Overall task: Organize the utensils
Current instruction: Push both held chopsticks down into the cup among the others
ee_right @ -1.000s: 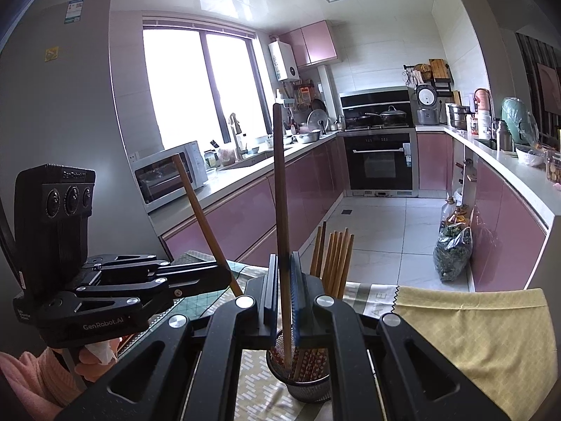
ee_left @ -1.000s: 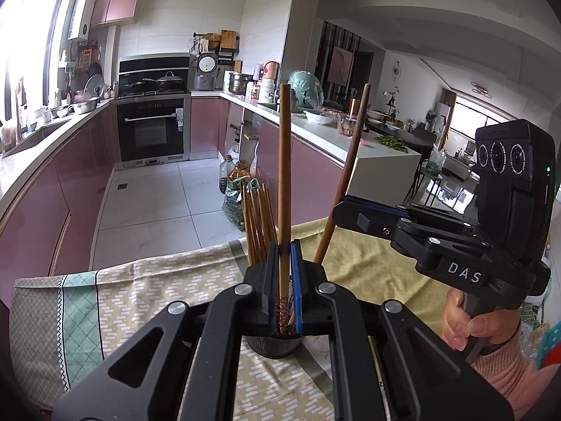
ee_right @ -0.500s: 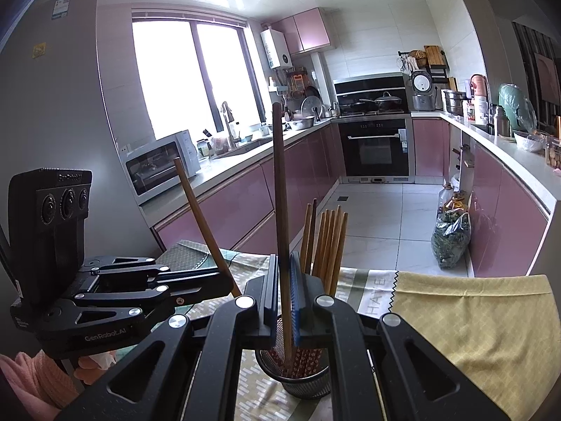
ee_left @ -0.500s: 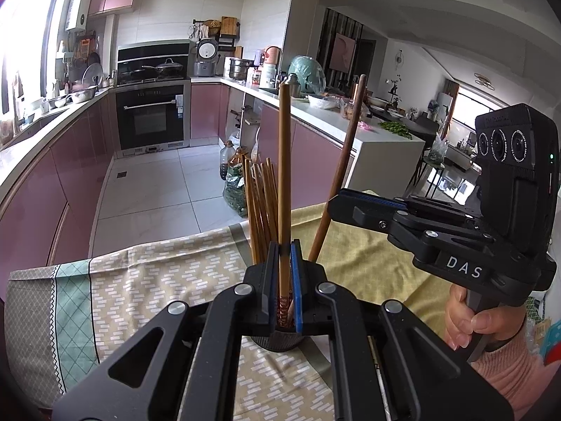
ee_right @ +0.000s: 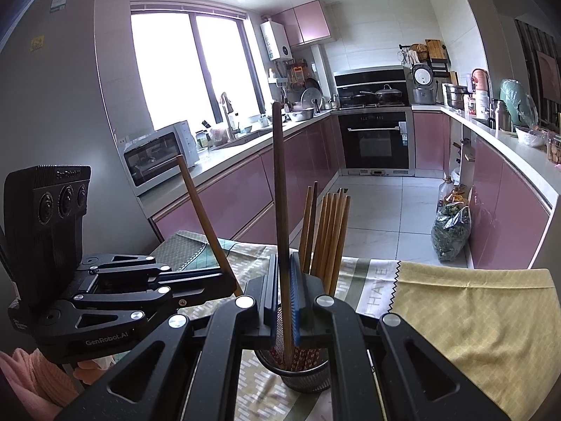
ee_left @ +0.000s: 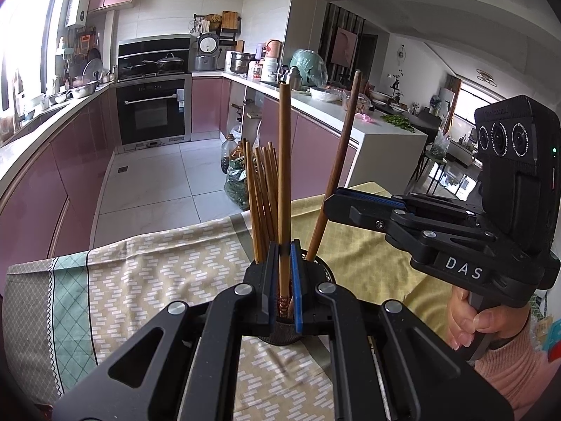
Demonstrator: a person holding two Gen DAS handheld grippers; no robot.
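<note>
A dark mesh holder (ee_right: 305,375) stands on the patterned tablecloth (ee_right: 473,312) with several brown chopsticks (ee_right: 329,231) upright in it. My left gripper (ee_left: 282,280) is shut on one upright chopstick (ee_left: 283,161), its patterned lower end over the holder (ee_left: 280,335). My right gripper (ee_right: 284,301) is shut on another chopstick (ee_right: 279,182), its lower end inside the holder. The right gripper also shows in the left wrist view (ee_left: 336,205), holding its chopstick (ee_left: 343,140) tilted. The left gripper shows in the right wrist view (ee_right: 224,282).
The table edge faces a tiled kitchen floor (ee_left: 150,189). Pink cabinets (ee_right: 224,203) and an oven (ee_left: 150,112) lie beyond. A bag of greens (ee_right: 450,231) sits on the floor. A yellow cloth (ee_left: 364,245) covers the table's right part.
Both grippers have sunk with their chopsticks towards the holder; the bundle of chopsticks stands taller in both views.
</note>
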